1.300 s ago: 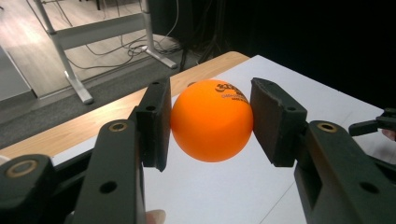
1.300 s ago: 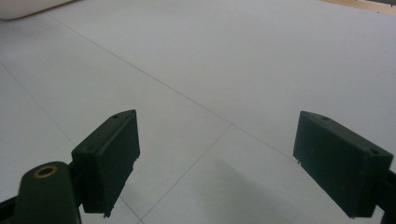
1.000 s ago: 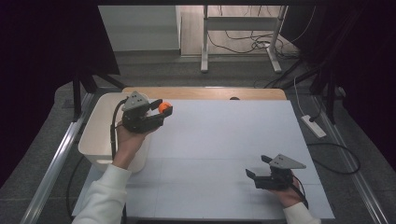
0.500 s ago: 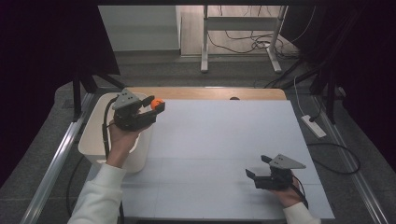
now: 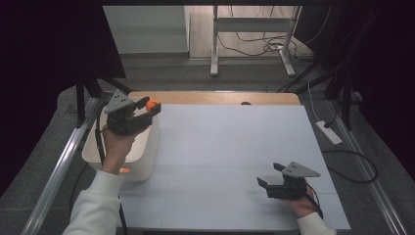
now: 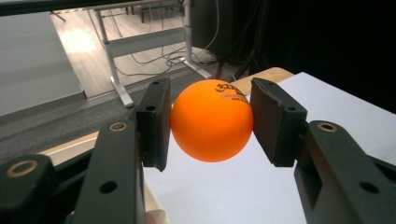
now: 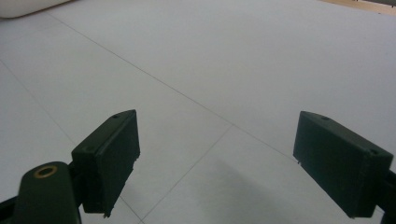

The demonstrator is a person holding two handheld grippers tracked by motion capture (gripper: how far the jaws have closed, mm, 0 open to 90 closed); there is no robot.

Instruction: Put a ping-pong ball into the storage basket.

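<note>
Left hand-held gripper (image 6: pixel 210 121) raised above white bin (image 5: pixel 147 147) at left edge of surface (image 5: pixel 235 156), jaws clamped on orange ball (image 6: pixel 211 120). Second orange item (image 5: pixel 125 171) inside bin. Right hand-held gripper (image 7: pixel 229 163) low over bare white surface near right front corner, jaws wide apart, empty.

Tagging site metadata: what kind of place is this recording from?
Probably a lab or office workspace set up for data recording: a white-covered table, black curtains at both sides, and loose cables on the floor by a desk frame.
</note>
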